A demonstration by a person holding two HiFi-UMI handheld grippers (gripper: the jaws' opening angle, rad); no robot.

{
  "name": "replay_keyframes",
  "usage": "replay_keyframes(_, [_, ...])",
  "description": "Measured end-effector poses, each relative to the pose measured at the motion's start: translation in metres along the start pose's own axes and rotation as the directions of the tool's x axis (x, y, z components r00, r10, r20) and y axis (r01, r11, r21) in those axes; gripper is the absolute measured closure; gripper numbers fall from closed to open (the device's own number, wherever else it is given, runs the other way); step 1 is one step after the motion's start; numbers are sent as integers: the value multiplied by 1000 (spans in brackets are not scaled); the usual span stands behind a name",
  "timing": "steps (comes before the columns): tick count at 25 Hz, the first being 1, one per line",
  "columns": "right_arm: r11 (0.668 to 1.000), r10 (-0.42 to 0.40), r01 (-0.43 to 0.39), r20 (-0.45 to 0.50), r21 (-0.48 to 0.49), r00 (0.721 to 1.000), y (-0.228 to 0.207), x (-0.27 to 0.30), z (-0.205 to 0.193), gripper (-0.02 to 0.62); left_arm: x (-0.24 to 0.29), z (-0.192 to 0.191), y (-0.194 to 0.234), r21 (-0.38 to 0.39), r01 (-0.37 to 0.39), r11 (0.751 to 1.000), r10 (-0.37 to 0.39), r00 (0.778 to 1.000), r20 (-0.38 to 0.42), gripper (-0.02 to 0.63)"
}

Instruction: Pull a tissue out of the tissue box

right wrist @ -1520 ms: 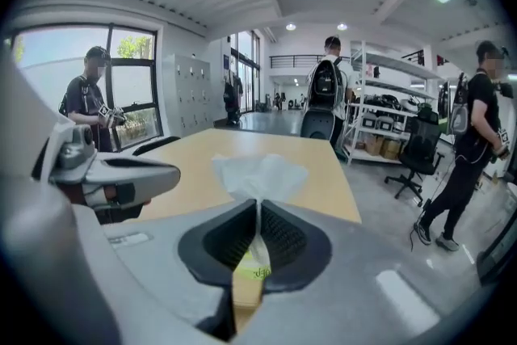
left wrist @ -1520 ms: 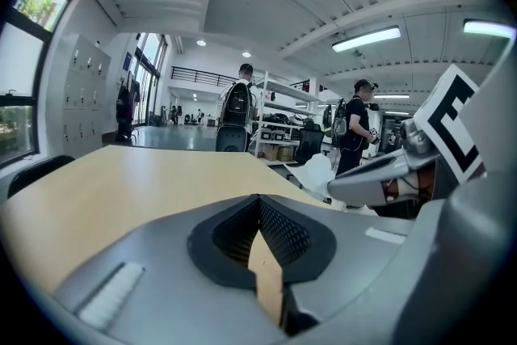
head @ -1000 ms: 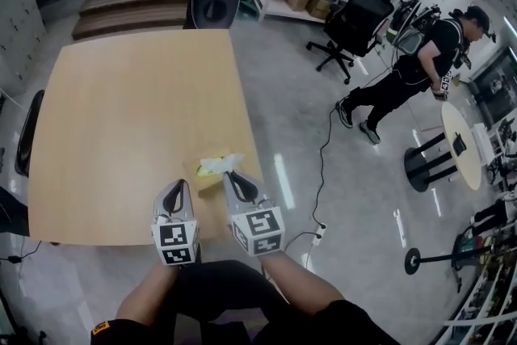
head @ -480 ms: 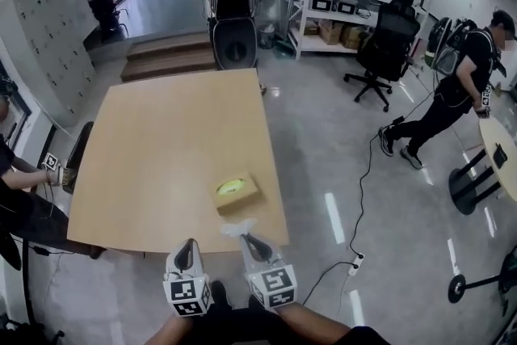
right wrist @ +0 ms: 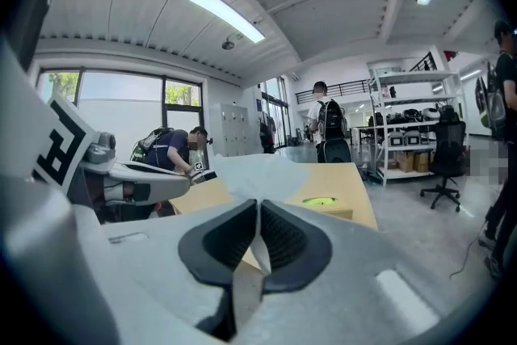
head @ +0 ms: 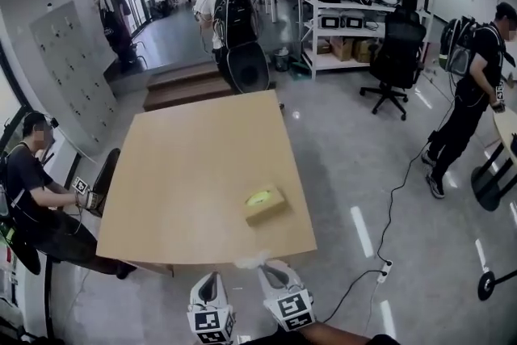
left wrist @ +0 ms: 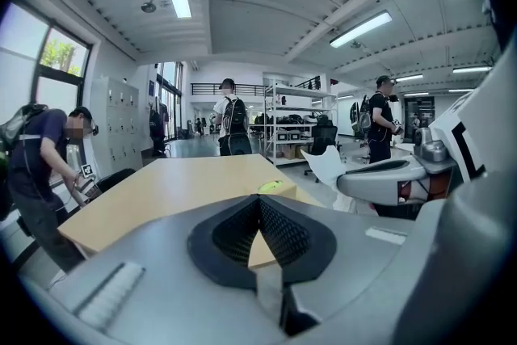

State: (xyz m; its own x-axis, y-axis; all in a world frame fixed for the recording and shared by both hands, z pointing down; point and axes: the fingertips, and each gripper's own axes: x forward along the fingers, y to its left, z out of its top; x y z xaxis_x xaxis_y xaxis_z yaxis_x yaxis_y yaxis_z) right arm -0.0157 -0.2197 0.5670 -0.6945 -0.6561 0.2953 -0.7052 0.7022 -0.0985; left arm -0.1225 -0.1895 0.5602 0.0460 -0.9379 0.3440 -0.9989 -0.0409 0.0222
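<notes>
White paper tissue [right wrist: 258, 170] stands up crumpled from the right gripper [right wrist: 258, 204]. The gripper's dark ribbed pads are pressed together on the tissue's lower edge. In the head view the tissue [head: 252, 261] hangs at the near edge of the pale wooden table [head: 194, 174], at the tip of the right gripper [head: 266, 268] and apart from the box. The left gripper view shows the same tissue [left wrist: 329, 166] poking up above the other gripper's grey body.

Further in on the table lies the tan cardboard tissue box [head: 265, 204], near the table's right edge and front corner. The opening on its top shows yellow-green. Both gripper views show it past the jaws: [right wrist: 327, 206] and [left wrist: 271, 187].

Just to the left of the right gripper, the left gripper [head: 208, 280] points the same way. Its pads meet at the tips [left wrist: 258, 199], and only the tabletop shows through the narrow wedge below them.

A seated person in dark clothes [head: 32, 198] bends towards the table's left side. Beyond the far edge, a person with a black backpack [head: 226, 12] stands by the wooden steps [head: 186, 85]. White metal shelving [head: 355, 4] and a black office chair [head: 397, 52] stand to the right. Another person in black [head: 477, 85] stands on the glossy grey floor, where a black cable [head: 386, 214] runs to a white power strip [head: 385, 267].
</notes>
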Motion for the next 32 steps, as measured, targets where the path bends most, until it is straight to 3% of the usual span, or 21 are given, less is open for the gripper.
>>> replay_keyframes(5, [1000,-4,4,-2,-22,1000,48,-12,-7,584,-41,-19,23,12,0,1000,-1,1000,13,588])
replay_keyframes(9, [998,-55,54,-21,-18,998,81,-38,-23,584,-82,-48,39,8,8,1000,-8,1000,25,588])
replay_keyframes(16, [995,-102,102,-46,2,994,151,-87,-35,584,-148,-87,57,-75,54,996,-53,999,8,588])
replay_keyframes(23, [993,-116,119,-136,16,984,190,-133,-72,584,-184,-123,57,-139,77,987,-78,997,0,588])
replay_keyframes(32, [984,-154,165,-152,63,976,198,-158,-91,584,-199,-121,54,-134,95,986,-91,995,35,588])
